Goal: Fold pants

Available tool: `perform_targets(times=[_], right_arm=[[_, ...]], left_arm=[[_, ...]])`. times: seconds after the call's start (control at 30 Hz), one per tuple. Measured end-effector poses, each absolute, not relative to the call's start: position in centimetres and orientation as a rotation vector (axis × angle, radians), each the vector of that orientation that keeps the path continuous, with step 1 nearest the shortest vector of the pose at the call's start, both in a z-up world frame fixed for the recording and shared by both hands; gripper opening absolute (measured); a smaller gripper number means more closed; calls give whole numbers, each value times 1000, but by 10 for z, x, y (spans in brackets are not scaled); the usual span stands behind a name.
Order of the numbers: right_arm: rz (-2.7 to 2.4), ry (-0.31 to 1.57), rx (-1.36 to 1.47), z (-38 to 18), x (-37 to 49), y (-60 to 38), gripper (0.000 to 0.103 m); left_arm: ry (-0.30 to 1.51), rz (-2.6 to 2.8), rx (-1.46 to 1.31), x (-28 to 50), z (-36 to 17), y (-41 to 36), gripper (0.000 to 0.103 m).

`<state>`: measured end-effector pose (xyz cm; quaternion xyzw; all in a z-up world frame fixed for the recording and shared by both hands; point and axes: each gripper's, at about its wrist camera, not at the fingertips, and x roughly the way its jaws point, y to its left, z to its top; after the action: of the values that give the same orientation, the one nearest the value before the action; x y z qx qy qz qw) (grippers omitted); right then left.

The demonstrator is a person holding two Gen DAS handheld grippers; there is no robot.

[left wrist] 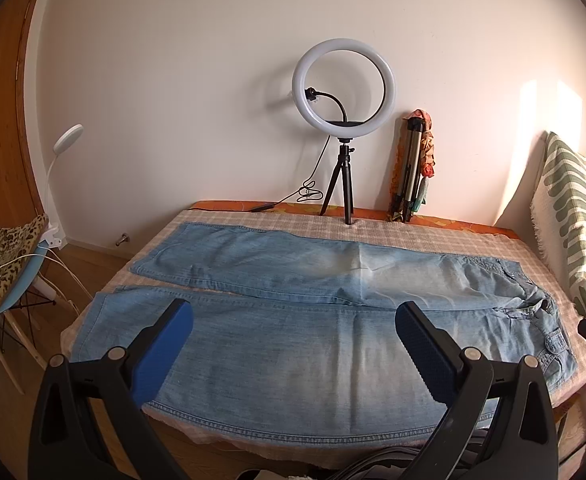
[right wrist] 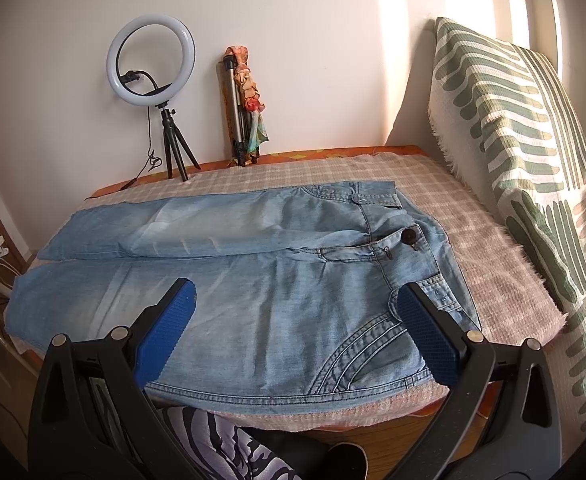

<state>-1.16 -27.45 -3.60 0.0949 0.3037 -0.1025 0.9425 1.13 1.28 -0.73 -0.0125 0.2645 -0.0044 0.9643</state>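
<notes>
Faded light-blue denim pants (left wrist: 333,320) lay spread flat on the checked pink-and-cream cloth (left wrist: 433,236) that covered the surface, both legs side by side and running leftward from the waistband. In the right wrist view the waistband, with its dark button (right wrist: 408,235), sat just ahead of the right gripper (right wrist: 293,328), and the curved stitched pocket (right wrist: 367,354) lay between its fingers and the near hem.

That right gripper hovered above the hip area with its blue-padded fingers (right wrist: 165,328) spread wide, holding nothing. The left gripper (left wrist: 293,344) hung likewise over the near leg, its fingers far apart and empty; whether either pad touched the denim could not be told.

Beyond the left gripper, at the far edge of the surface, a white ring light on a small black tripod (left wrist: 344,88) stood against the pale wall. Just right of it leaned a folded silver tripod wrapped in a floral scarf (left wrist: 413,164). Far right of both grippers rested a cream cushion with green stripes (right wrist: 533,152). Left of the left gripper stood a light-blue chair (left wrist: 9,280) carrying a leopard-print fabric (left wrist: 9,252).
</notes>
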Motion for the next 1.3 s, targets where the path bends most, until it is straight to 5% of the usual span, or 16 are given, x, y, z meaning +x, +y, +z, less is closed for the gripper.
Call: perform_targets(times=[1.3], right_arm=[[-203,620,182,-36,-5,-262,103]], left_arm=[[543,4,-25,18,-10,18,103]])
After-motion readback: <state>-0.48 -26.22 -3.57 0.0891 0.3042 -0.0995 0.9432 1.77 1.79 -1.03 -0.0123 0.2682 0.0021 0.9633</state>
